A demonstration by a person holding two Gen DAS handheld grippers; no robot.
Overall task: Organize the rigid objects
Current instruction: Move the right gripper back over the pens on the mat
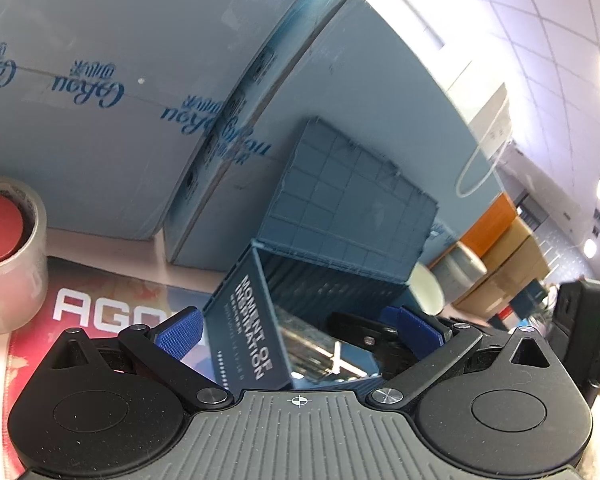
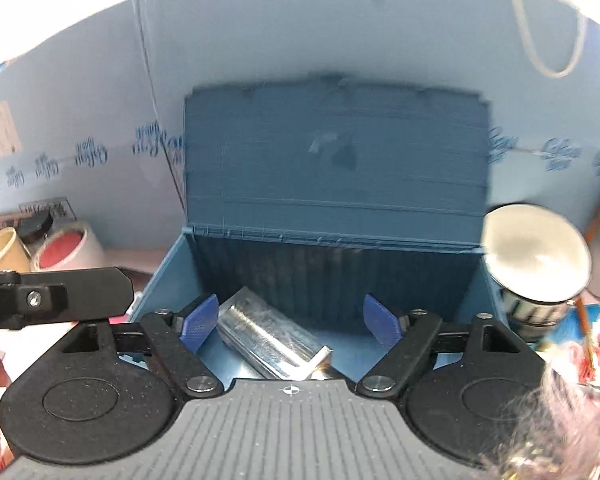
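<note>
My right gripper (image 2: 292, 324) is spread wide over the open blue box (image 2: 476, 304), nothing clamped. The shiny metal block (image 2: 268, 340) lies inside on the floor. Left gripper (image 1: 300, 332) is spread too, straddling the box's wall.

The storage box (image 2: 336, 184) was dusty blue, its raised lid moulded in a grid of squares, its side (image 1: 252, 332) dark navy with white lettering. Inside lay a shiny silver metal piece (image 2: 272, 340). The grippers' pads (image 2: 199, 322) were bright blue on black linkages. The cardboard cartons (image 1: 100, 80) behind were pale blue with darker blue script. The tape roll (image 1: 8, 256) was translucent around a red core, on a red mat (image 1: 100, 308) with white letters.
</note>
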